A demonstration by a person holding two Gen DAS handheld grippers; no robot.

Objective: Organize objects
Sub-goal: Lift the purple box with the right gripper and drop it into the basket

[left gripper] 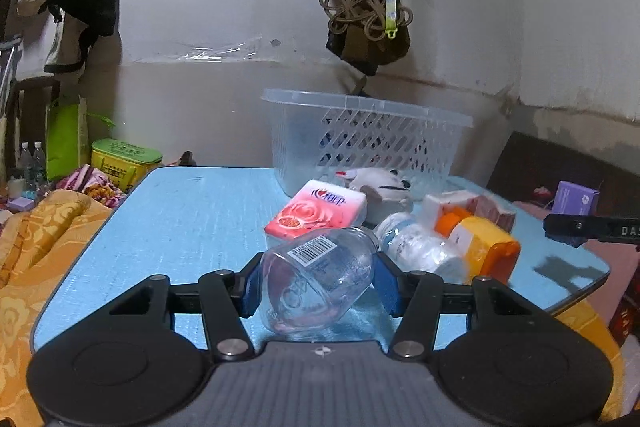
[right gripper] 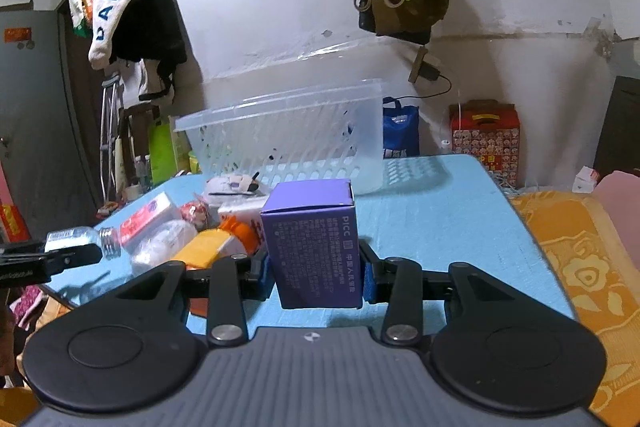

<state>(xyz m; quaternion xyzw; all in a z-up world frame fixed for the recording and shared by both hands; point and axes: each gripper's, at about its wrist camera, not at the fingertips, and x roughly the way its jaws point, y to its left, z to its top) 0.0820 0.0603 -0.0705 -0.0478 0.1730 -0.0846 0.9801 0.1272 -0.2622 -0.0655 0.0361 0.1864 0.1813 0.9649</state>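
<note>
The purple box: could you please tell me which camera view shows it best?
The right wrist view shows the purple box best: it fills the middle of the frame, upright between the right claw's pads, its printed face readable. The left wrist view shows it only small, at the right edge, above the tip of that claw.

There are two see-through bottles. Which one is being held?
The clear empty bottle with the barcode label, squeezed in the left hand-held gripper. The other bottle, with its white label, lies on the table behind it, untouched.
</note>
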